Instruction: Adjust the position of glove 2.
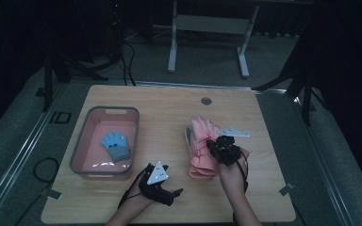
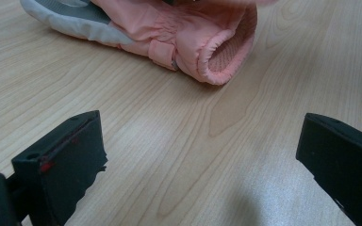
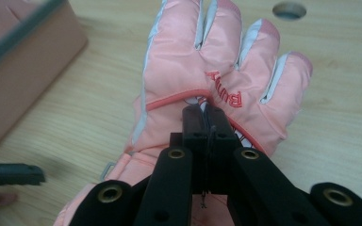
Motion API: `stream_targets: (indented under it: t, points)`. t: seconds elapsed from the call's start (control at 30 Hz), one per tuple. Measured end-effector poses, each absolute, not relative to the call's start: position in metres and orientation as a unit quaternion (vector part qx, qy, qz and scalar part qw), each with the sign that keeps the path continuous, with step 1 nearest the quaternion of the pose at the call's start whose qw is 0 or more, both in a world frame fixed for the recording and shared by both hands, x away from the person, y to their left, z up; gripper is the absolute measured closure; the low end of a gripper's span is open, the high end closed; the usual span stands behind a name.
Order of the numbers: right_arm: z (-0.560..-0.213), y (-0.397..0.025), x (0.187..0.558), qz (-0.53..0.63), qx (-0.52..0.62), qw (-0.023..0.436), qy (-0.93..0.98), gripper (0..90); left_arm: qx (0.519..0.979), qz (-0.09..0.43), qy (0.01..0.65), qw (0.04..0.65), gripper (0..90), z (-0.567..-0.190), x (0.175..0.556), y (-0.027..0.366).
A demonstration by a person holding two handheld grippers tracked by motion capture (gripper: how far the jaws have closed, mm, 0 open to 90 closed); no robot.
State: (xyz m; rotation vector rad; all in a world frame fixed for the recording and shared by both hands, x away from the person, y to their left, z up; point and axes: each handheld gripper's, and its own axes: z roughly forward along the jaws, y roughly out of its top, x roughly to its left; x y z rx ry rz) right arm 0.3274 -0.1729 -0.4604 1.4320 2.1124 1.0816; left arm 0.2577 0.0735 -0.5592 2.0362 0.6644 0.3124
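Note:
A pink padded glove [image 1: 200,141] lies palm down right of the table's middle, fingers pointing away from me. My right gripper [image 1: 215,145] sits on top of it. In the right gripper view its jaws are closed together on the fabric of the glove's back [image 3: 188,61], just below the red lettering, right gripper [image 3: 206,117]. My left gripper [image 1: 172,181] rests near the front edge, open and empty. Its wide-apart jaws face the glove's cuff [image 2: 221,52] a short way off, left gripper [image 2: 198,160].
A pink bin with a grey rim [image 1: 82,136] stands at the table's left, holding a small blue glove [image 1: 116,145]. Its wall [image 3: 23,61] is left of the pink glove. A round hole [image 1: 206,100] marks the table's far edge. Bare wood lies around the glove.

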Motion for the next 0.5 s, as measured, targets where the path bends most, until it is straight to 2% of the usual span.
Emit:
stream_targets:
  t: [0.17, 0.5]
  points:
    - [-0.480, -0.170, 0.337, 0.367, 0.512, 0.164, 0.759, 88.9, 0.831, 0.126, 0.271, 0.468, 1.9, -0.560, 0.257, 0.073]
    - [-0.503, -0.162, 0.347, 0.350, 0.498, 0.157, 0.778, 87.9, 0.832, 0.126, 0.275, 0.465, 1.9, -0.560, 0.258, 0.074]
